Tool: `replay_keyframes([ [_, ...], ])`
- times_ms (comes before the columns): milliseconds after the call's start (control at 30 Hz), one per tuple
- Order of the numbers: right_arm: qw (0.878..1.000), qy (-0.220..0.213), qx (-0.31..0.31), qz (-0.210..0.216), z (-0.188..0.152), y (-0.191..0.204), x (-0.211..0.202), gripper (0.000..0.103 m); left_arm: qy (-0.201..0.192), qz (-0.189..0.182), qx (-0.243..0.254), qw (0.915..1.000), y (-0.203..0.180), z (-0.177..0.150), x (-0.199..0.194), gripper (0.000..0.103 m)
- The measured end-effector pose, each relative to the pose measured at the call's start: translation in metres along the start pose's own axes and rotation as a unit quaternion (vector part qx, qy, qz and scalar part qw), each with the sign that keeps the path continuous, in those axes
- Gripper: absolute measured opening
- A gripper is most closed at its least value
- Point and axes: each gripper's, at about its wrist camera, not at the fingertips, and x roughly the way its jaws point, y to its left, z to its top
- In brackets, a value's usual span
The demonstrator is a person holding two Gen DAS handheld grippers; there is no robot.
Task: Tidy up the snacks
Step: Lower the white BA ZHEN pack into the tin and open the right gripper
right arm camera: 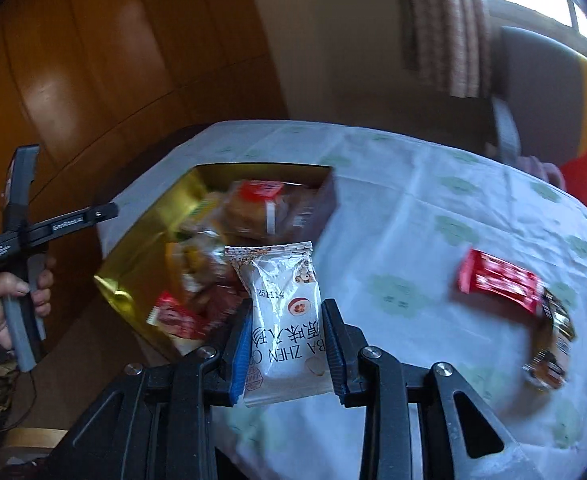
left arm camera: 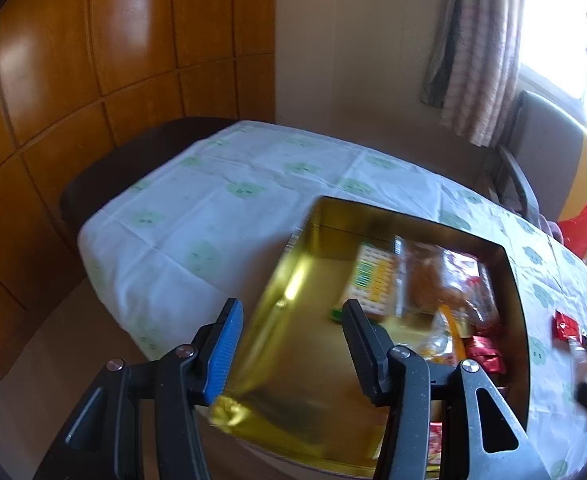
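The right gripper [right arm camera: 287,344] had its jaws clamped on a white snack packet [right arm camera: 283,312], held above the table [right arm camera: 393,208] beside the gold tin [right arm camera: 141,236]. Light, crinkly and slippery, it looked best pinched across its middle. The left gripper [left arm camera: 291,344] hung over the tin, jaws apart and empty.
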Motion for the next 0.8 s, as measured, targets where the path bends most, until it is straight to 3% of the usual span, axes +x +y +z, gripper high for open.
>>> replay_keyframes([
  [167, 0.995, 0.044, -0.069, 0.053, 0.022, 0.068, 0.054, 0.035, -0.01, 0.01, 0.001, 0.9999, 0.029, 0.002, -0.012, 0.053],
  [267, 0.993, 0.066, -0.087, 0.054, 0.024, 0.087, 0.079, 0.039, -0.016, 0.019, 0.007, 0.9997, 0.046, 0.002, -0.018, 0.053],
  [400, 0.994, 0.069, -0.066, 0.053, 0.029, 0.082, 0.086, 0.043, -0.027, 0.028, 0.005, 0.9992, 0.07, 0.003, -0.029, 0.053],
  [533, 0.997, 0.041, -0.052, 0.036, 0.04, 0.074, 0.073, 0.045, -0.04, 0.029, -0.008, 0.9987, 0.092, 0.004, -0.038, 0.053],
  [800, 0.999, -0.009, -0.018, -0.032, 0.048, 0.044, 0.028, 0.045, -0.055, 0.027, -0.022, 0.9979, 0.108, 0.009, -0.046, 0.053],
])
